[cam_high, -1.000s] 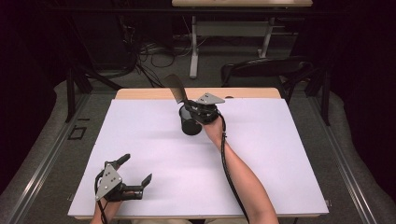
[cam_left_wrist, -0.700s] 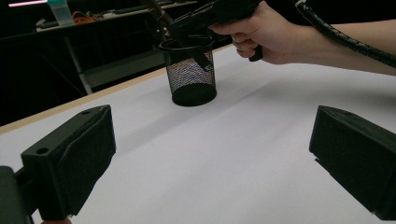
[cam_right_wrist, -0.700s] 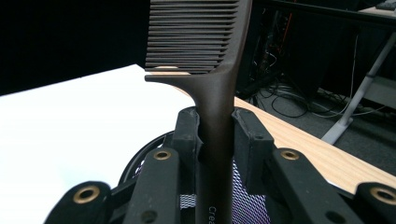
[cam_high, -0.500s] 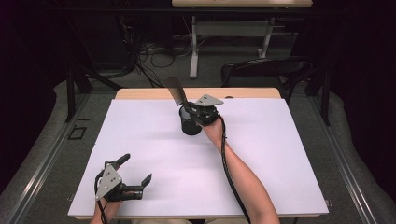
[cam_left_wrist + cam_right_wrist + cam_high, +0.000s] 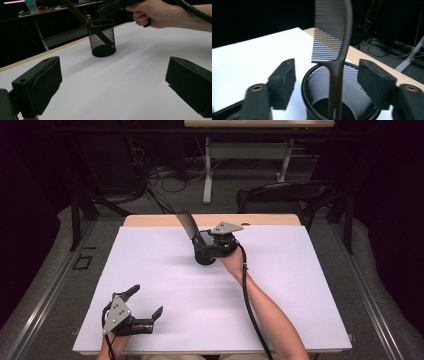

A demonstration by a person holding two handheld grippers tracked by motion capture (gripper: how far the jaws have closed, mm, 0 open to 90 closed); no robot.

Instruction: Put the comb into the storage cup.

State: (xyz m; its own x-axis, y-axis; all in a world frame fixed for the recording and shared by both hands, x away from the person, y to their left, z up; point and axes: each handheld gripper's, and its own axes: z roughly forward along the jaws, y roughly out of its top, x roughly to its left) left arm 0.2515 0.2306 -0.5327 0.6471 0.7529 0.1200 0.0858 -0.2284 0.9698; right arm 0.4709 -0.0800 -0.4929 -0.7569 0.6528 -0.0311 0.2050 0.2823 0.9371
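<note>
A black mesh cup (image 5: 204, 256) stands on the white table cover (image 5: 300, 285), toward the back middle. A dark comb (image 5: 187, 224) sits handle-down in it and leans out to the upper left. My right gripper (image 5: 201, 243) hovers just over the cup. Its jaws have just been opening. In the right gripper view the comb (image 5: 334, 37) rises between the pads of the right gripper (image 5: 327, 75) without touching them, above the cup (image 5: 352, 100). My left gripper (image 5: 145, 301) rests open and empty at the front left, facing the cup (image 5: 102, 42).
A strip of bare wooden tabletop (image 5: 150, 220) shows beyond the white cover's far edge. Behind the table stand a dark chair (image 5: 285, 195) and a table leg (image 5: 207, 170), with cables on the floor (image 5: 150, 175). Wide white surface lies between the two grippers.
Hardly anything differs in the high view: both hands keep their places, and the comb still leans out of the cup to the upper left.
</note>
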